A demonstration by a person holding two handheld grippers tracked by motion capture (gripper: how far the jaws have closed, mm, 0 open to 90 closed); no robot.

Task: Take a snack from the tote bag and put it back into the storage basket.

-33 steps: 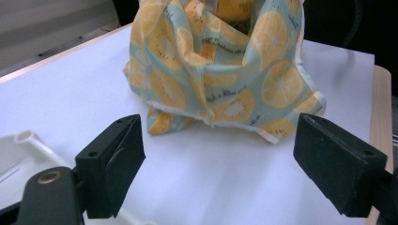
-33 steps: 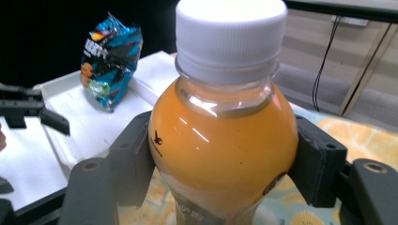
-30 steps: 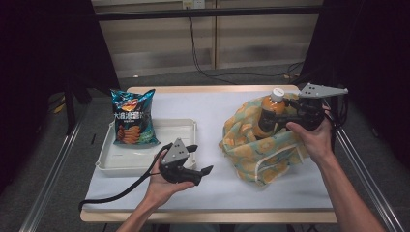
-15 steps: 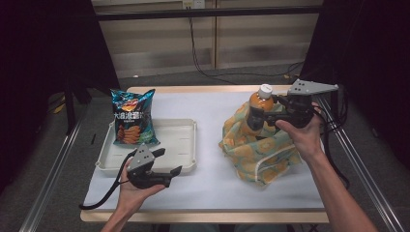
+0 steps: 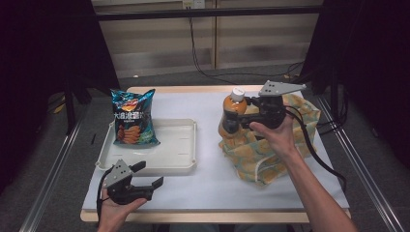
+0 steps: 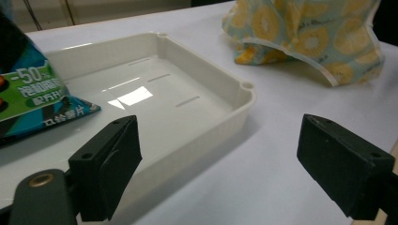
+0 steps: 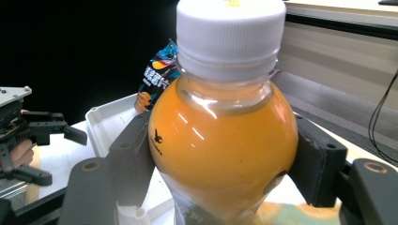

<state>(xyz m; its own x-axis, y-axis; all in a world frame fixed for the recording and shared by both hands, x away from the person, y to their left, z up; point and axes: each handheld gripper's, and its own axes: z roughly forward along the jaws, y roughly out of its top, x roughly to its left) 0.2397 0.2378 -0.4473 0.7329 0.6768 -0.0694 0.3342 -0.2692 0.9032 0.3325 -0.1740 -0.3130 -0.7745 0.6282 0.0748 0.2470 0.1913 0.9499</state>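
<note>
An orange juice bottle [image 5: 231, 116] with a white cap hangs upright above the left edge of a yellow fruit-print cloth bag [image 5: 261, 154]. My right gripper [image 5: 236, 120] is shut on the bottle [image 7: 223, 140], one jaw pressed to each side below its neck. A blue chip bag [image 5: 131, 118] stands in the far left of a white tray [image 5: 181, 145]. My left gripper [image 5: 149, 174] is held open near the table's front left, just in front of the tray. Its jaws frame the tray's near corner [image 6: 244, 89], with the chip bag [image 6: 28, 93] to the left and the cloth bag [image 6: 305, 33] beyond.
The white table top [image 5: 208, 183] lies between the tray and the cloth bag. Metal rails [image 5: 367, 179] run along both sides of the table. A black cable [image 5: 309, 145] trails from my right gripper over the cloth bag. The left gripper [image 7: 56, 154] shows far off in the right gripper view.
The right gripper has carried the bottle up and to the left, from inside the cloth bag to its left edge. The left gripper has moved left and back toward the front edge.
</note>
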